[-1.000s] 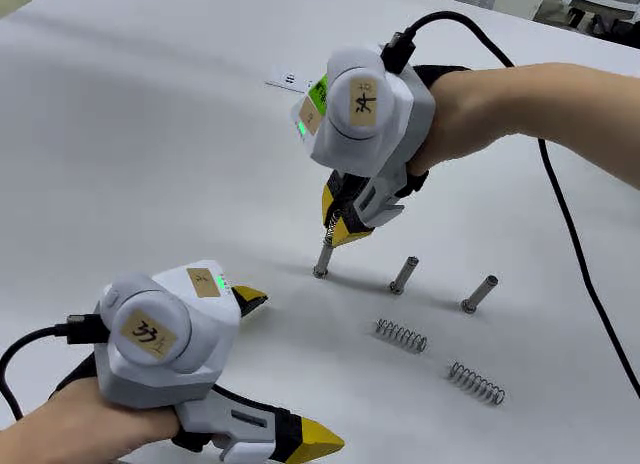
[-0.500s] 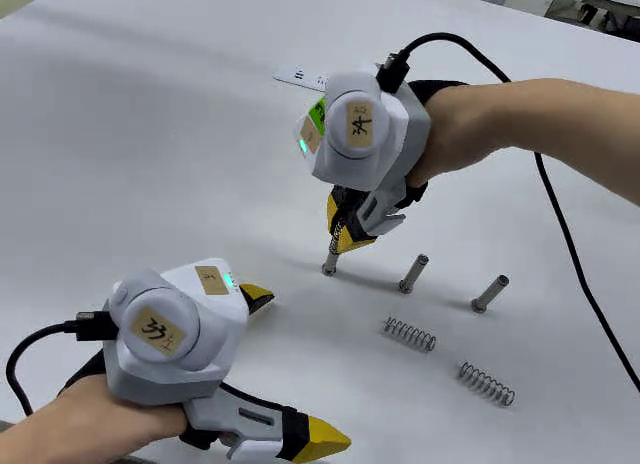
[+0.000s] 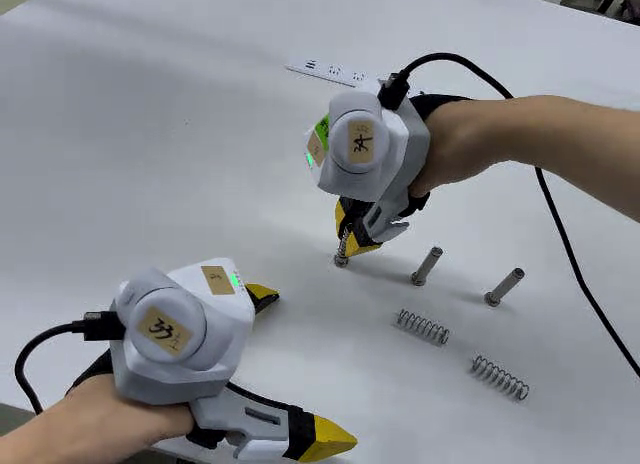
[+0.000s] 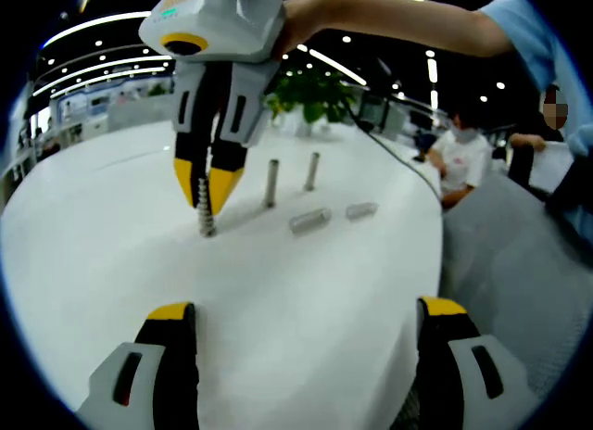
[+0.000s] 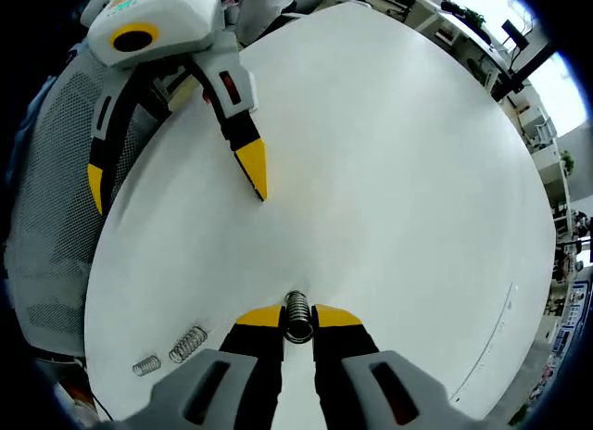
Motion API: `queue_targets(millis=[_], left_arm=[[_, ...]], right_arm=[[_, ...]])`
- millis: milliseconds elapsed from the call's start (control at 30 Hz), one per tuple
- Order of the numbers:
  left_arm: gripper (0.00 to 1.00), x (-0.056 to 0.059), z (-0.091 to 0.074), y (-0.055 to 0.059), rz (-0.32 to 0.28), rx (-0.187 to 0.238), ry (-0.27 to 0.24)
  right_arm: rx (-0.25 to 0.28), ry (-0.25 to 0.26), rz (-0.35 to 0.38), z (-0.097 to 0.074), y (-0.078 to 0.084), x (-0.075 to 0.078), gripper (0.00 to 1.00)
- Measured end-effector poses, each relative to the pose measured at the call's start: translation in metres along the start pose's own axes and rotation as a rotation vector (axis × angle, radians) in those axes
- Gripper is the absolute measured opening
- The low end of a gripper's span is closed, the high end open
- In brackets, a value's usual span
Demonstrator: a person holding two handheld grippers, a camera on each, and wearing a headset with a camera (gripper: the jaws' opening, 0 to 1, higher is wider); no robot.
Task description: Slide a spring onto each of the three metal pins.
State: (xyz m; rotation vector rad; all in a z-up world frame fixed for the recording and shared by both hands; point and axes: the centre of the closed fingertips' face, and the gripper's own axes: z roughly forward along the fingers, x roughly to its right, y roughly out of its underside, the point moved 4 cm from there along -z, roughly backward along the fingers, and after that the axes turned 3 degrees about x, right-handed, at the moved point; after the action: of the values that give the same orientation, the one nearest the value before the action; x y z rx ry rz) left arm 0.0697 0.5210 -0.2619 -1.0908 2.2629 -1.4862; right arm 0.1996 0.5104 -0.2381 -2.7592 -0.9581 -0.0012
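Right gripper (image 3: 349, 246) jaws tight on a spring (image 5: 297, 311) over one pin (image 3: 341, 261); left gripper (image 3: 302, 372) (tag "33") jaws spread.

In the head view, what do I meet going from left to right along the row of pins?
The first pin, wearing the spring that the right claw holds → second pin, bare → third pin, bare.
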Motion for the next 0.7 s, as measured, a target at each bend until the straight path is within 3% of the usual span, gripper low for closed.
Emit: queue_targets(millis=[300,700], left_arm=[[1.00,0.000,0.000,-0.002,-0.012,0.012,0.000],[1.00,-0.003,0.002,-0.012,0.050,0.035,-0.022]], right_arm=[[0.009,0.003,0.019,0.005,0.001,-0.002,0.13],[0.016,0.013,0.032,0.006,0.003,-0.002,0.13]])
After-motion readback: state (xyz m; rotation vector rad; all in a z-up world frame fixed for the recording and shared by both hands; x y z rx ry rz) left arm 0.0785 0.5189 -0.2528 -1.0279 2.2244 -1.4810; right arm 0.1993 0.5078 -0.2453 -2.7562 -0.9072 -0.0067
